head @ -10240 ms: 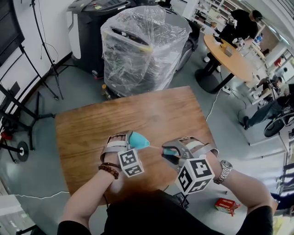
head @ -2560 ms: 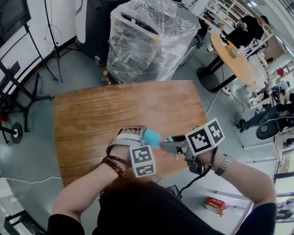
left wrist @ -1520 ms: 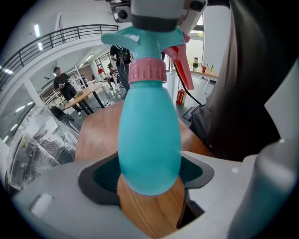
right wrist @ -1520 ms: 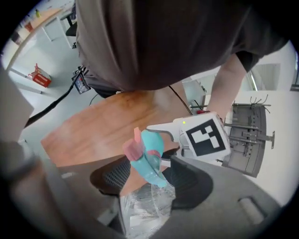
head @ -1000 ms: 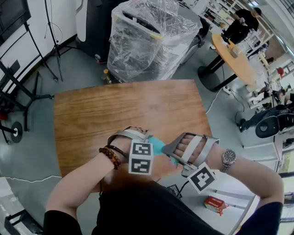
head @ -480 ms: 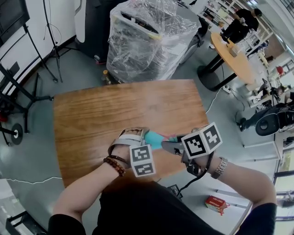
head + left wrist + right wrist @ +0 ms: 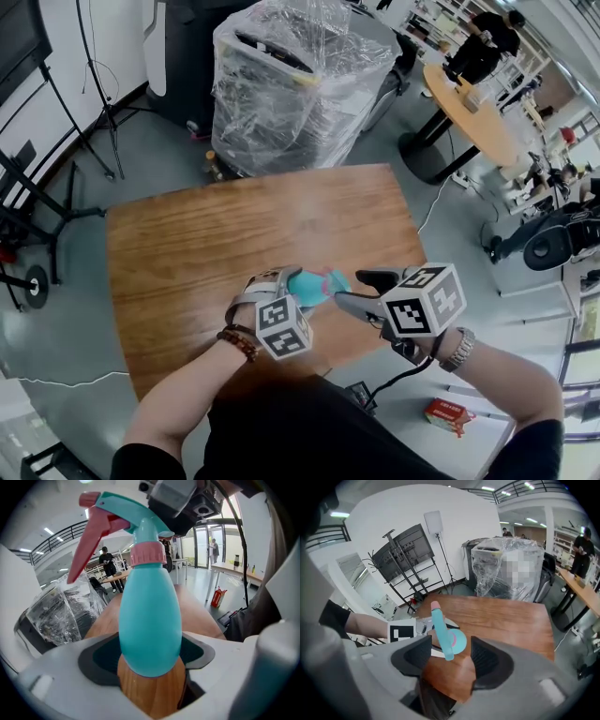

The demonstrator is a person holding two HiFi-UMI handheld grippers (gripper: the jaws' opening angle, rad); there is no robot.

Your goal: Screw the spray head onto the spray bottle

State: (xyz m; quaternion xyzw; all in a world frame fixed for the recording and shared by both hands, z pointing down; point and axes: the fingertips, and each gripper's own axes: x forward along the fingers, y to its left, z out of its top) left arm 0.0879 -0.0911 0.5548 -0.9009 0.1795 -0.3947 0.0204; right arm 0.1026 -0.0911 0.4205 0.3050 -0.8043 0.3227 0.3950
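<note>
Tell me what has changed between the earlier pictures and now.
The right gripper has just opened its jaws and let go of the spray head, which now stands free between them. Its marker cube has rolled from below to the top. The left gripper still holds the spray bottle over the table.

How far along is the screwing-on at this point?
Looks done: the spray head sits on the spray bottle, pink collar down on the neck. In hand: the left hand-held gripper clamps the bottle; the right hand-held gripper has just opened its jaws, off the head. Left: perhaps a last tightening turn; tightness cannot be judged.
</note>
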